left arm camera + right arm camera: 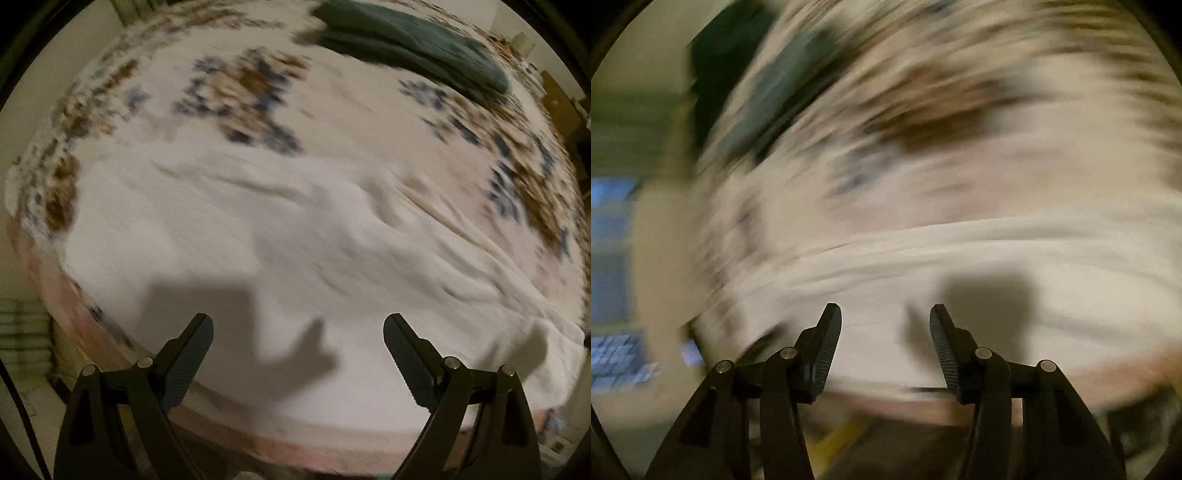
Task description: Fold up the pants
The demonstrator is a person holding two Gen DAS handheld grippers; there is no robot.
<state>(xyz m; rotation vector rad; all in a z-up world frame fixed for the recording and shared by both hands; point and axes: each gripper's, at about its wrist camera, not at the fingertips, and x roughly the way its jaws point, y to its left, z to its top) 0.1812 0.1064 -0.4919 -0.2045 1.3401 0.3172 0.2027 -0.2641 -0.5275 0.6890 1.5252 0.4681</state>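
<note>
Bed with a floral cover

White pants (295, 251) lie spread along the near edge of the bed (258, 96); a folded green garment (413, 40) lies far right.

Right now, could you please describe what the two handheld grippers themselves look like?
Both the left gripper and the right gripper are matte black, with two angular fingers carrying ridged, dark grey pads and round silver pivot pins. No sleeves or markings show; a dark cable-like line runs at the left view's lower-left edge.

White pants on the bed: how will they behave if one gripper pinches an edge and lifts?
Probably floppy: the white pants lie in soft wrinkles, so anything outside the pinch would likely sag. Likely light, since the cloth looks thin and lies flat on the floral bedspread. A push would probably bunch them rather than slide them. The right wrist view is too blurred to add detail.
</note>
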